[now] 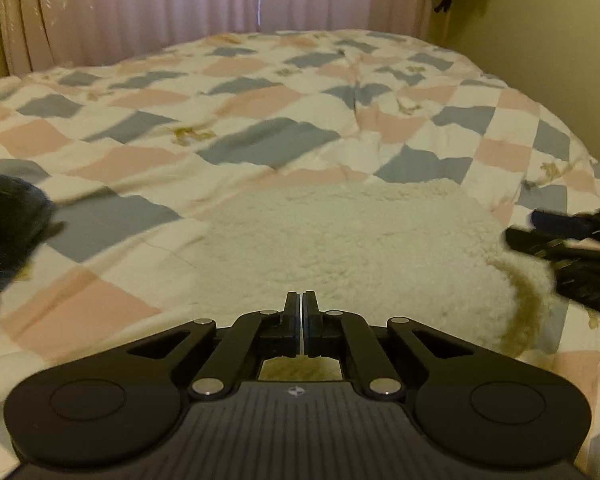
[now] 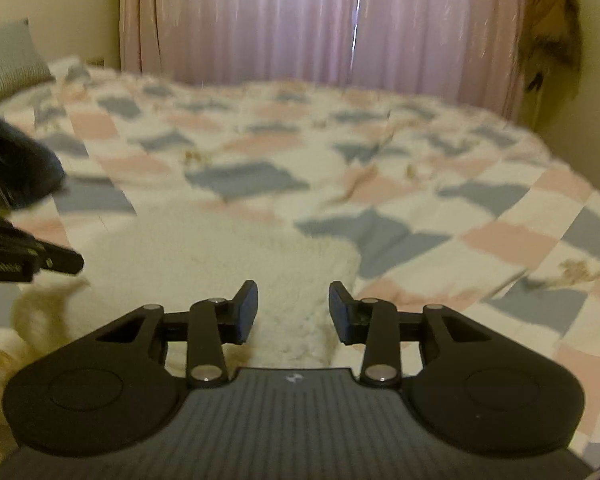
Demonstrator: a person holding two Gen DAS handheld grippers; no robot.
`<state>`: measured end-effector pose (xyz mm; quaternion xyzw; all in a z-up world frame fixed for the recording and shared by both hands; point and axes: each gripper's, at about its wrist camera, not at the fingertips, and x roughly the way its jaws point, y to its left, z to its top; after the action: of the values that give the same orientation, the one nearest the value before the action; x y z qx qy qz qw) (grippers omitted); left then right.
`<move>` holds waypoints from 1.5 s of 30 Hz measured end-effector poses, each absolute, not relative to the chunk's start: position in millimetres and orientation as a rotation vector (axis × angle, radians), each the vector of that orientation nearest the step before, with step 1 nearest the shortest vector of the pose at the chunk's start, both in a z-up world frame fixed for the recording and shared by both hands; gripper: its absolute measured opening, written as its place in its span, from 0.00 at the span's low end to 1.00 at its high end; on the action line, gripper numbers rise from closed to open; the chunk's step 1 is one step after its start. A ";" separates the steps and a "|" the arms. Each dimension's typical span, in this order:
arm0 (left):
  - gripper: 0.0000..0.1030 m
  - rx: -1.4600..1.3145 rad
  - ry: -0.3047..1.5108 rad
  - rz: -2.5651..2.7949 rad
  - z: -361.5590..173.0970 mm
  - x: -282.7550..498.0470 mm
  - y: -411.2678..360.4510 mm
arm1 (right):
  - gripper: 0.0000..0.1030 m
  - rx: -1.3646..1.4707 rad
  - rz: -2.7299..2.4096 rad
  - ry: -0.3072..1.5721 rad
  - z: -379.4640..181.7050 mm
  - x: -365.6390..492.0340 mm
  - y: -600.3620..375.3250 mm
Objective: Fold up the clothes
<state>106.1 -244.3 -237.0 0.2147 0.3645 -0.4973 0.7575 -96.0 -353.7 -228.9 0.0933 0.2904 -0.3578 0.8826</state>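
Softly piled at the near edge of the bed (image 1: 260, 92) lies a cream fleece garment (image 1: 340, 240), spread fairly flat on the checked quilt (image 2: 460, 216), with a tan lining showing where its edge curls at about four o'clock in the left wrist view. The left gripper (image 1: 302, 308) has its fingers pressed together; tan fleece shows just behind them, but whether any cloth is actually pinched cannot be told. The right gripper (image 2: 293, 312) hovers with its fingers spread, the fleece lying directly below and ahead of them, nothing between the pads.

By its look the garment is light, thick and limp. It should sag and drape as soon as it is lifted, and the plush pile will likely compress under the pads, so a deep bite is safer than a tip pinch. Good holds seem to be the curled tan-lined edge and the near hem, one gripper at each corner, so the fold stays square.

A dark bundle (image 2: 16, 160) sits at nine o'clock, and pink curtains (image 2: 300, 20) hang at twelve.
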 end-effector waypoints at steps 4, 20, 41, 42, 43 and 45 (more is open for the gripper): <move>0.04 0.490 0.834 -1.091 -245.6 103.8 -232.4 | 0.33 0.181 -0.739 0.624 -226.7 -100.5 -324.8; 0.04 0.454 0.836 -1.110 -236.2 95.6 -240.6 | 0.29 0.271 -0.780 0.636 -224.8 -110.4 -336.5; 0.21 0.643 0.911 -0.922 -194.9 80.9 -245.3 | 0.44 0.479 -0.747 0.717 -193.1 -116.2 -352.2; 0.24 0.646 0.917 -0.912 -186.1 77.7 -241.3 | 0.46 0.496 -0.750 0.722 -184.3 -118.4 -348.4; 0.29 0.648 0.925 -0.906 -178.7 74.5 -237.2 | 0.53 0.510 -0.752 0.725 -175.8 -120.9 -344.4; 0.33 0.650 0.940 -0.895 -164.8 68.1 -228.8 | 0.63 0.532 -0.759 0.719 -159.6 -126.8 -335.7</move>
<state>68.1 -228.8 -164.8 0.2971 0.4299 -0.4093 0.7479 -126.8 -335.7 -159.6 0.2508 0.3394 -0.3580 0.8329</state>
